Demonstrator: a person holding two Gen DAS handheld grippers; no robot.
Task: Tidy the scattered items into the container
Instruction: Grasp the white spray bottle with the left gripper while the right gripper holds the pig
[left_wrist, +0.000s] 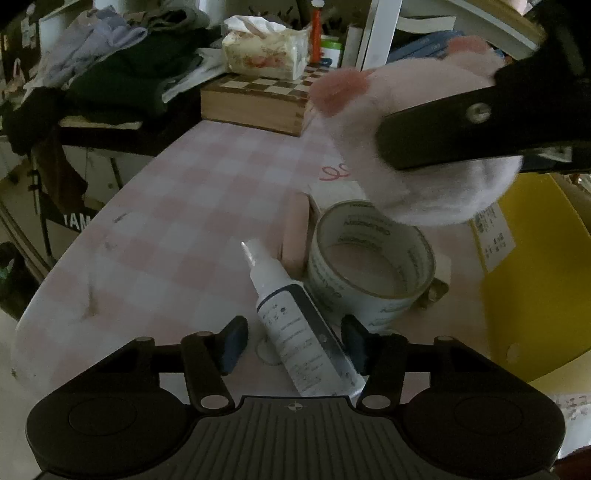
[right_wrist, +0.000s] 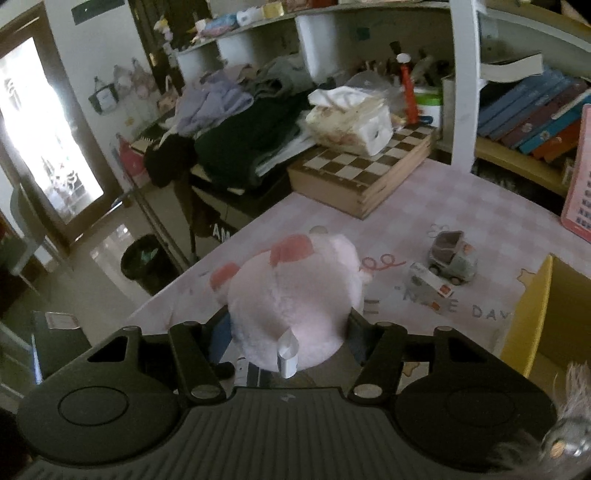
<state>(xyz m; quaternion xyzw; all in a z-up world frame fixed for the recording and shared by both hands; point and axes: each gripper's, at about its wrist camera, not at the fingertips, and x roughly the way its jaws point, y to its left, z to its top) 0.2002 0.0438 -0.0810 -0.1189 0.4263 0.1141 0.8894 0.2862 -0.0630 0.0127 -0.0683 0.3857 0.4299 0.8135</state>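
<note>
My right gripper (right_wrist: 288, 332) is shut on a pink plush toy (right_wrist: 291, 295) and holds it above the table; the toy also shows in the left wrist view (left_wrist: 424, 147), clamped by a black finger. My left gripper (left_wrist: 293, 341) is open, its fingers on either side of a white spray bottle (left_wrist: 295, 317) lying on the table. A roll of clear tape (left_wrist: 369, 258) stands just beyond the bottle. The yellow container (left_wrist: 532, 273) is at the right, also in the right wrist view (right_wrist: 543, 314). A toy car (right_wrist: 452, 254) and a small box (right_wrist: 430, 280) lie on the table.
A pink block (left_wrist: 295, 229) lies beside the tape. A wooden chessboard box (right_wrist: 365, 173) with a tissue pack (right_wrist: 351, 118) stands at the table's back. Piled clothes (right_wrist: 240, 122) lie to the left. Books (right_wrist: 535, 114) fill a shelf at right.
</note>
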